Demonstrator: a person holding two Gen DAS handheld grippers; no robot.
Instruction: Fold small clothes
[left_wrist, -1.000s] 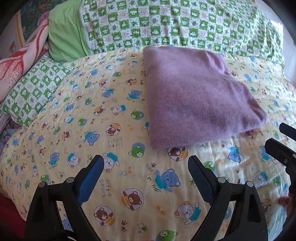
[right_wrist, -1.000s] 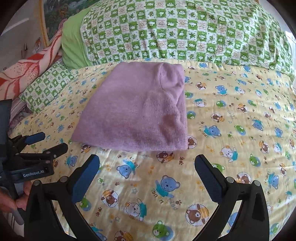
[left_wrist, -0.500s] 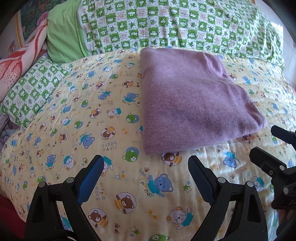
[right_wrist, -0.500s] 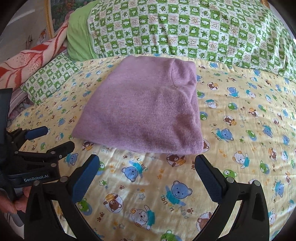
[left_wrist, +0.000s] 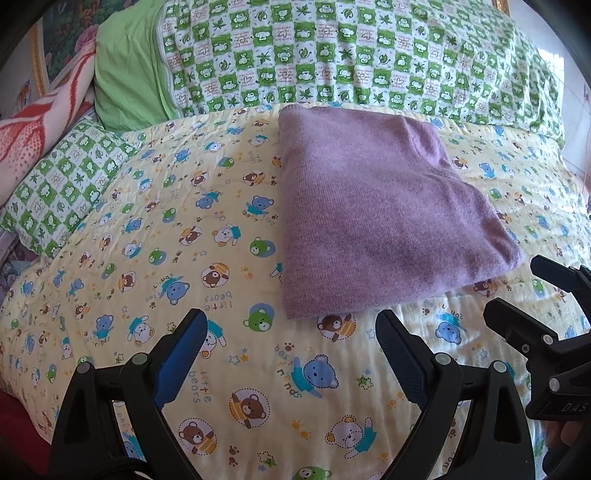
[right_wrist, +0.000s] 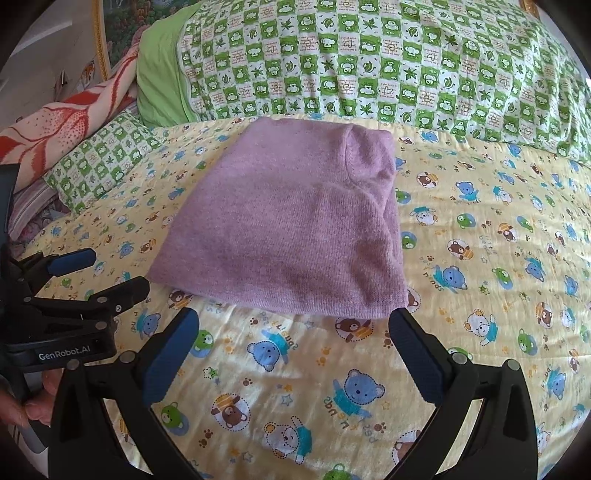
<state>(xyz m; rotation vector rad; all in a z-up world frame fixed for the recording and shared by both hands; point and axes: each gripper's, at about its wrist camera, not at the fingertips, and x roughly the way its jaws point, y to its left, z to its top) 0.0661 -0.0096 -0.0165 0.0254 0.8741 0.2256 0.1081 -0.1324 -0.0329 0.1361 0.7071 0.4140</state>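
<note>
A purple knit garment (left_wrist: 373, 206) lies folded flat on the yellow bear-print bedspread (left_wrist: 147, 258); it also shows in the right wrist view (right_wrist: 295, 229). My left gripper (left_wrist: 291, 332) is open and empty, just short of the garment's near left corner. My right gripper (right_wrist: 293, 328) is open and empty, just short of the garment's near edge, its right fingertip near the near right corner. Each gripper appears in the other's view, the right one (left_wrist: 517, 291) and the left one (right_wrist: 107, 273), both open.
A green checked pillow (left_wrist: 351, 55) lies along the far side of the bed. A smaller green checked pillow (left_wrist: 62, 184) and a red-and-white blanket (left_wrist: 40, 122) lie at the left. The bedspread (right_wrist: 498, 240) stretches to the right of the garment.
Both grippers have moved forward toward the garment's near edge, which now sits closer to the fingertips. Both stay open. The garment has not moved.
</note>
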